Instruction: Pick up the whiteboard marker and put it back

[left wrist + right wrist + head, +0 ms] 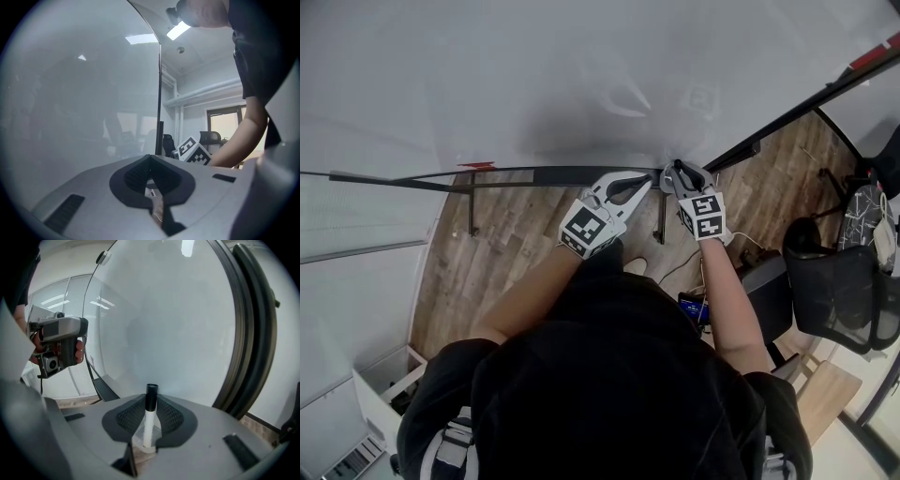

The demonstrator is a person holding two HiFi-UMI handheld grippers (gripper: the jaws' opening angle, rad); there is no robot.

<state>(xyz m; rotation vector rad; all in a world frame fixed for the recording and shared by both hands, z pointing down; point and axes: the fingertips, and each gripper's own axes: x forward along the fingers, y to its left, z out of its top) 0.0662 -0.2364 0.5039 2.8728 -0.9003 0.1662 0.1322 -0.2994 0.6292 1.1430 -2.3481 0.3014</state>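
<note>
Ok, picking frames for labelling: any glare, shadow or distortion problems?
Head view: soft grey shadow on the glossy white whiteboard. Left gripper view: ceiling-light reflections on it, dark fisheye corners. Right gripper view: the black-capped white marker is sharp; the board's dark frame bows.

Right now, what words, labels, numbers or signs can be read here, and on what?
No readable words or numbers.
Black-and-white square patterns on the left gripper's cube and the right gripper's cube: codes, no letters.
Dark print on a white piece seen through the gap behind the left gripper's jaws: too blurred.
White whiteboard marker with black cap, held by the right gripper: no print visible.
</note>
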